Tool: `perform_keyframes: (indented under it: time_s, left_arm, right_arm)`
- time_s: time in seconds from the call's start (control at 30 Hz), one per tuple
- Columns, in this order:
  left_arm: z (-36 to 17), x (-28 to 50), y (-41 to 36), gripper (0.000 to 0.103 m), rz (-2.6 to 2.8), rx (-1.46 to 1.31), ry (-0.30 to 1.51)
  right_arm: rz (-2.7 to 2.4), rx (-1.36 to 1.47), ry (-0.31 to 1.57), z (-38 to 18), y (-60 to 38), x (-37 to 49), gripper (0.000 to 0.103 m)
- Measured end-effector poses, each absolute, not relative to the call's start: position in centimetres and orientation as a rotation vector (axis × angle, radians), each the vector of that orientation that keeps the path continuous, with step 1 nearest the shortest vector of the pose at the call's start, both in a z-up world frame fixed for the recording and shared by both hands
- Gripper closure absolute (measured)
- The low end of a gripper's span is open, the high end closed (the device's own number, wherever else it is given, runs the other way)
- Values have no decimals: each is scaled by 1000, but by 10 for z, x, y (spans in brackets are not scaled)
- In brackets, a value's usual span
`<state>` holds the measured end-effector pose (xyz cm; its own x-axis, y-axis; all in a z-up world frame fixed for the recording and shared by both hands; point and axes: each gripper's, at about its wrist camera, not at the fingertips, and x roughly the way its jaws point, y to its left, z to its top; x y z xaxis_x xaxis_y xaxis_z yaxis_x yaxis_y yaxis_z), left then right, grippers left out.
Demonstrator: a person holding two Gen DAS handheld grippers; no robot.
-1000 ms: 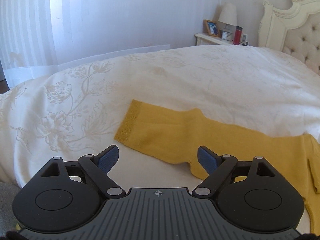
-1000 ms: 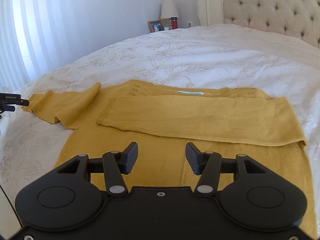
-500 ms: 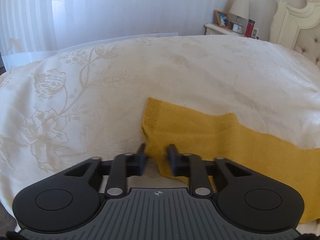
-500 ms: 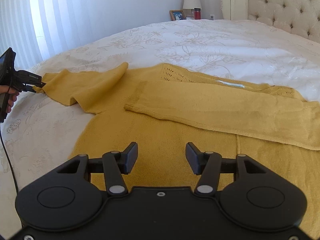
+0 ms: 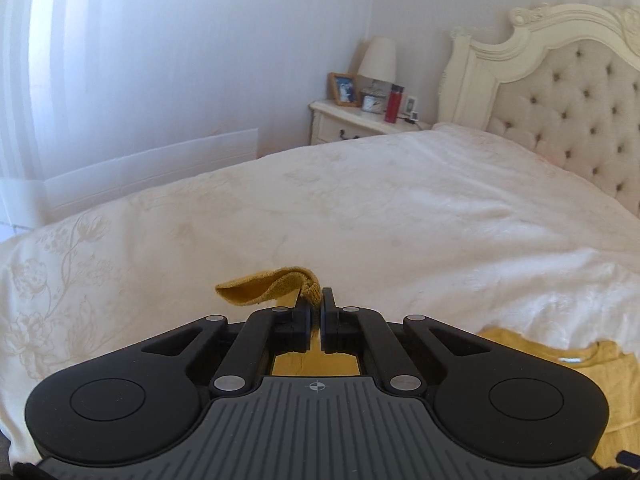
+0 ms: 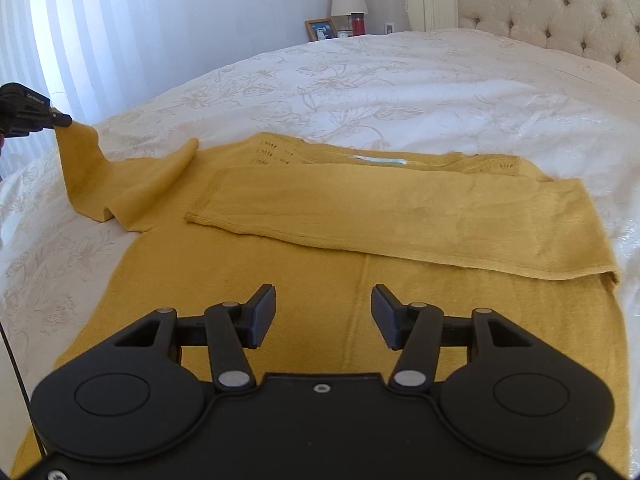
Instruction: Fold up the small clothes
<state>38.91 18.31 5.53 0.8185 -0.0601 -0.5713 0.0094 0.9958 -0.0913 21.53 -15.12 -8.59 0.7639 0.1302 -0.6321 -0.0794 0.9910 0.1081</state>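
A mustard-yellow knit sweater lies flat on the white bed, neck toward the headboard. One sleeve is folded across the chest. My left gripper is shut on the cuff of the other sleeve and holds it lifted above the bed; in the right wrist view it shows at the far left, with the sleeve hanging from it. My right gripper is open and empty, hovering over the sweater's lower body.
The white floral bedspread surrounds the sweater. A tufted headboard stands at the back right. A nightstand with a lamp, photo frame and red bottle is behind the bed. Curtains hang at the left.
My left gripper closed on the sleeve cuff and lifted it off the bed, tilting upward. My right gripper stayed open over the sweater's body.
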Motion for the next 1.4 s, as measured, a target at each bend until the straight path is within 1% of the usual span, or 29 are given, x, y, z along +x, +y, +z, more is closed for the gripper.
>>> perform_keyframes:
  time_s: [0.2,0.37,0.47,0.7,0.9,0.93,0.97,1.0,1.03,1.1,1.23,1.4]
  left_arm:
    - [96,374,84,99,-210,-25,553]
    - [99,371,2,99,-348,-6,539]
    - [87,371,-41,99,-413,-12,560]
    - [40,369,-127,99,-517,-35,634]
    - [-1,365,-173,97,-574,16,713]
    - [-6,364,-177,92,-576,35,727]
    - [-11,364,-179,84,-573,52,736]
    - [-15,361,-180,66,-567,67,737]
    - [-17,358,-179,57,-568,77,726]
    - [-18,347,-177,55,-587,104,692]
    - [-14,325,-157,43,-589,140,628]
    - [-27,297,-109,40,-466,180,585]
  right_arm:
    - [3,77,691,-83,-209,204,43]
    - [-51,42,719,-81,-236,203,44]
    - [-78,19,701,-72,-249,201,44]
    - [-110,96,700,-65,-281,200,44]
    - [-167,210,718,-66,-317,201,44]
    - [-173,221,720,-67,-321,201,44]
    - [-173,221,720,-67,-321,201,44]
    - [-179,230,725,-68,-325,201,44]
    - [-186,238,729,-70,-328,202,44]
    - [-201,259,742,-75,-335,202,44]
    - [-204,271,734,-77,-338,203,44]
    - [-191,259,707,-79,-333,201,44]
